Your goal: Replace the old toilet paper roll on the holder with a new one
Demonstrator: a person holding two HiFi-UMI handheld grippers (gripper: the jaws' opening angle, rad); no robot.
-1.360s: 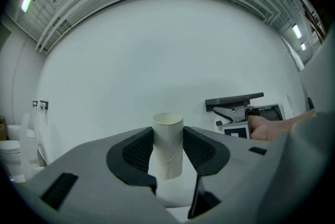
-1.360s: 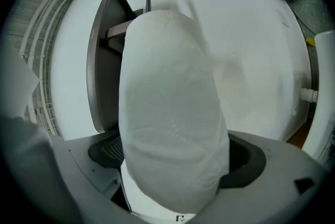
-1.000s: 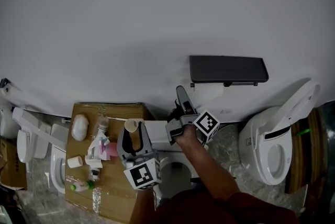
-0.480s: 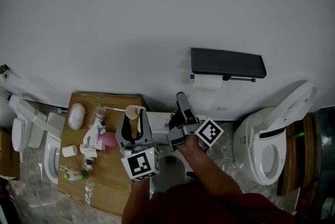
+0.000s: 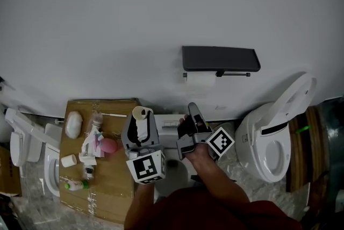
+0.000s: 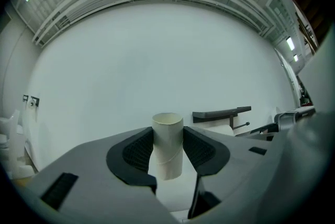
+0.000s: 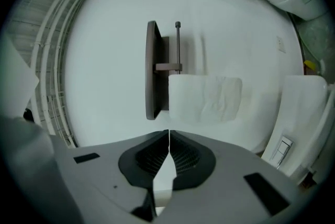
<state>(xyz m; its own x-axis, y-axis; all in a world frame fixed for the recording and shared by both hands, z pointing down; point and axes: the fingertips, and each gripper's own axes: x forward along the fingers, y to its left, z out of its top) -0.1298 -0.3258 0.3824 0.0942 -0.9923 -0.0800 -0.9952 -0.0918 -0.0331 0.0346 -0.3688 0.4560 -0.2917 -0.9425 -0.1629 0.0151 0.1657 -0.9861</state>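
Now the right gripper (image 7: 168, 133) has just snapped its tongs together, and nothing is caught between them. In the head view it has also drawn back from the holder (image 5: 221, 58), which it was reaching up beside a second ago. A white roll (image 5: 200, 84) hangs directly under the holder's dark shelf. My reading is that the fresh paper has been let go there, so the fitting step looks done or nearly done.

The left gripper (image 6: 168, 140) is pinching the bare cardboard tube (image 6: 167, 126), which stands upright between its pads, below the holder and to its left. That is presumably the old core. What seems left of the task is getting rid of it.

Several things cannot be settled:
- **The rod:** the part of the thin rod (image 7: 178, 45) clear of the roll is bare. No view shows whether the rod runs through the roll's middle.
- **The roll:** its edges fade into the white wall, so its outline is soft.
- **The person:** the bottom edge of the head view cuts the body off, so only forearms show.
- **The cardboard sheet:** the small things on the cardboard sheet (image 5: 115, 191), far left of the holder, are too tiny to name.
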